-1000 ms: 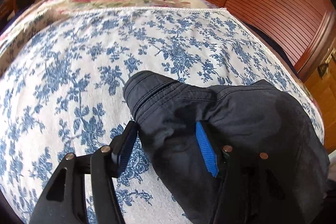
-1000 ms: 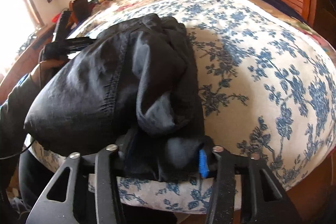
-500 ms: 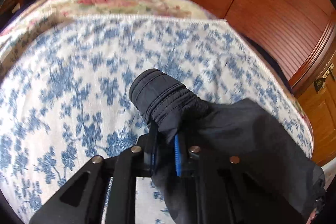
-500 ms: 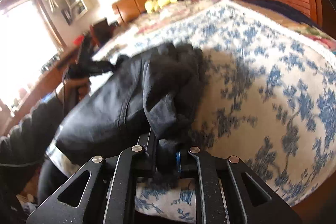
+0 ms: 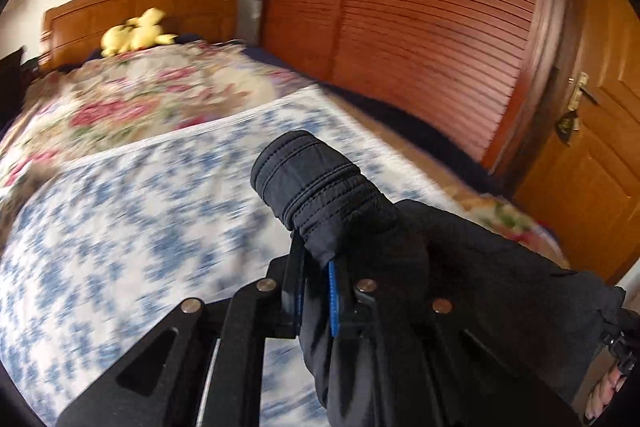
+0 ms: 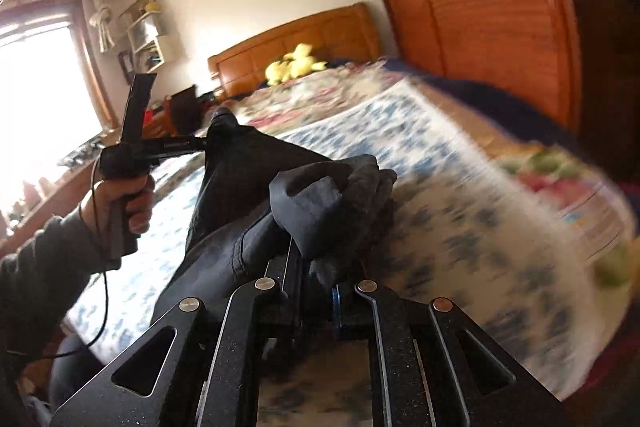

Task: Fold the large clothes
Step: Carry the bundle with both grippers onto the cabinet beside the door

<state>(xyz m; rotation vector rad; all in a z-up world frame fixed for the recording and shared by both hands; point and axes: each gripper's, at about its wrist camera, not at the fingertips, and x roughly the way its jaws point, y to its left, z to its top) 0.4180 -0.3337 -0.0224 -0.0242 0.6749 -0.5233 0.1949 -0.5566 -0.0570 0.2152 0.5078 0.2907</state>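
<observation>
Over the bed with its blue-and-white flowered cotton cover (image 5: 120, 247), the left gripper (image 5: 316, 291) has its fingers pinched tight on a stitched, elastic-ribbed edge of the large black fabric garment (image 5: 480, 267), which bunches into a roll above the pads. The person's left hand (image 6: 124, 195) shows in the right wrist view, gripping the tool's handle with the cloth running from it across to the right. There the right gripper (image 6: 316, 291) has its fingers clamped narrow on another bunched part of the same garment (image 6: 248, 167), so the cloth hangs between both tools above the bed, not spread flat. The step in hand looks like lifting the garment to open it out. Next, it likely needs the two tools drawn apart to pull the cloth taut, then lowered so it lies smooth on the bed for a first fold.
</observation>
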